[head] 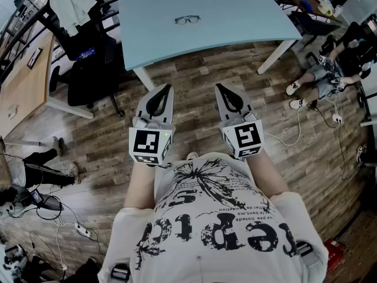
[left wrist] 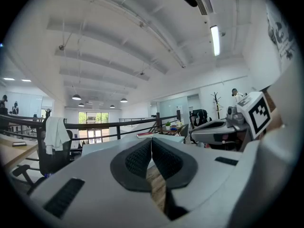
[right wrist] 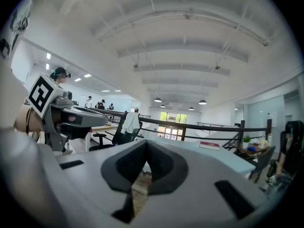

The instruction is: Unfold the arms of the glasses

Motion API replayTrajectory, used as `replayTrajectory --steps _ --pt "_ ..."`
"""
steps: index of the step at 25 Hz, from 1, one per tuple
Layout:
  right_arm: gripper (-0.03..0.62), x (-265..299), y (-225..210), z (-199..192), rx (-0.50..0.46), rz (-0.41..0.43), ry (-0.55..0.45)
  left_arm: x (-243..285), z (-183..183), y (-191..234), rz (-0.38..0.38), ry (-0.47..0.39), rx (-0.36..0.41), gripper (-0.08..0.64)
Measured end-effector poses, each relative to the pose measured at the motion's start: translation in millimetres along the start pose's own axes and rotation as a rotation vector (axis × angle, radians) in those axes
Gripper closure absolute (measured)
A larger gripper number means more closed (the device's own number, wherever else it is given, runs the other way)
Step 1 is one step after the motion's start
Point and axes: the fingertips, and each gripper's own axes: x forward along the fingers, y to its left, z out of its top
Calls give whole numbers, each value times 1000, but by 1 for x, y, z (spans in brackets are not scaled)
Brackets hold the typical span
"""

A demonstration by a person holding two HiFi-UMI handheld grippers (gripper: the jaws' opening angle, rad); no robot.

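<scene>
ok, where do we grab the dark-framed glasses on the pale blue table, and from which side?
The dark-framed glasses lie widthwise on the pale blue table with both ends free. So likely grip one outer end of the frame front, coming in from the near edge. The arms' pose is too small to tell.

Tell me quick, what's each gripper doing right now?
Left gripper: closed, holding nothing.
Right gripper: closed, holding nothing.
</scene>
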Motion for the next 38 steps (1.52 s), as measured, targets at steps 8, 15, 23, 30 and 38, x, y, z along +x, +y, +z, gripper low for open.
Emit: replayTrajectory --steps 8,15,23,30,38 --pt "584 11 12 -3 15 -14 13 -4 -5 13 -6 3 8 540" --pt "583 20 14 -7 65 -26 15 -5 -14 29 -8 11 -12 541" --pt "583 39 2 -26 91 -26 67 11 -34 38 -5 52 -56 540" --pt "583 78 -39 -36 78 -2 47 48 -41 55 57 56 -60 540" --pt "583 165 -124 -39 77 64 27 145 -35 85 152 73 -58 541"
